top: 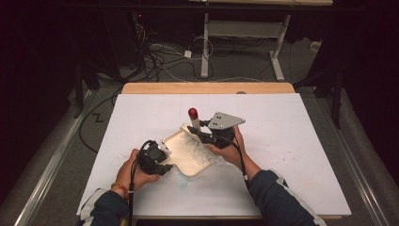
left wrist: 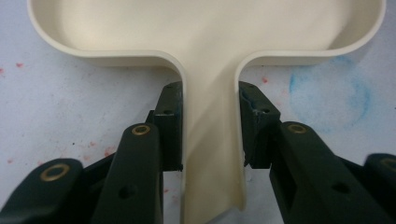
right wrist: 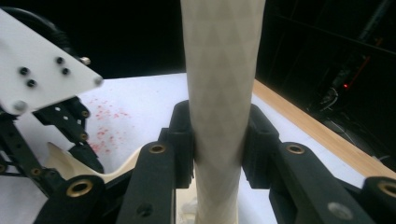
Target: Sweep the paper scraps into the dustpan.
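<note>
A cream dustpan (top: 184,155) lies tilted on the white table cover (top: 282,141). My left gripper (top: 157,159) is shut on its handle; in the left gripper view the handle (left wrist: 212,140) is pinched between both jaws of the gripper (left wrist: 210,133), and the pan (left wrist: 205,28) spreads out ahead. My right gripper (top: 207,134) is shut on a brush with a cream handle and a red end cap (top: 193,113). The brush's pale bristles (top: 200,148) rest in the pan. In the right gripper view the patterned handle (right wrist: 222,84) stands upright between the jaws of the gripper (right wrist: 219,140).
Red specks (right wrist: 105,121) and a blue smear (left wrist: 327,93) mark the white cover. The table's wooden far edge (top: 207,88) shows behind it. Beyond lie floor cables (top: 160,61) and a white table frame (top: 244,33). The other gripper (right wrist: 46,116) sits left in the right gripper view.
</note>
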`<state>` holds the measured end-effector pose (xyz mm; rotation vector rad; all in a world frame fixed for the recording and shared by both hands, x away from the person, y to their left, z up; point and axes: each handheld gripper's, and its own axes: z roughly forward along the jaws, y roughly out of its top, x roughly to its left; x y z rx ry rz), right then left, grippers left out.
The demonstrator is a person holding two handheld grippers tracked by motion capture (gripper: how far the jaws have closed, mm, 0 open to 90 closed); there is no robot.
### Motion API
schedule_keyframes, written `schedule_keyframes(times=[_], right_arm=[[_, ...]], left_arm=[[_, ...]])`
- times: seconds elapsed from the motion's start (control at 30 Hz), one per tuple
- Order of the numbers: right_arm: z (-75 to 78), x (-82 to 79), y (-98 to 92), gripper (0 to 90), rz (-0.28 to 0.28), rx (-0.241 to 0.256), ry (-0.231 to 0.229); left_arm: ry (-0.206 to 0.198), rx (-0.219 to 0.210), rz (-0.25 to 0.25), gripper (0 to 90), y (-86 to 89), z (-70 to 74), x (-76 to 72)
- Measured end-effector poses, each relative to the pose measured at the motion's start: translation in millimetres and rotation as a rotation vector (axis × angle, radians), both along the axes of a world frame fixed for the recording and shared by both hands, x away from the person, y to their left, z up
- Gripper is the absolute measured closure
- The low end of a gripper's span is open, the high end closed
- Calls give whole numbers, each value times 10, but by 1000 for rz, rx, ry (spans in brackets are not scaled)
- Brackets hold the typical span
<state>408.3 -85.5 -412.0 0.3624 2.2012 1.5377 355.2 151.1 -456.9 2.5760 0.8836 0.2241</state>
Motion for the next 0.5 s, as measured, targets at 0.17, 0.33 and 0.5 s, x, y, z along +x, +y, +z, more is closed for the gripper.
schedule_keyframes(times=[0.17, 0.33, 0.5], right_arm=[[61, -28, 62, 704, 29, 26, 3], [172, -35, 61, 704, 8, 52, -12], [340, -138, -86, 703, -46, 84, -24]], left_arm=[[-1, 0, 0, 633, -8, -14, 3], [-6, 4, -1, 634, -12, -13, -14], [-16, 0, -8, 633, 8, -28, -21]])
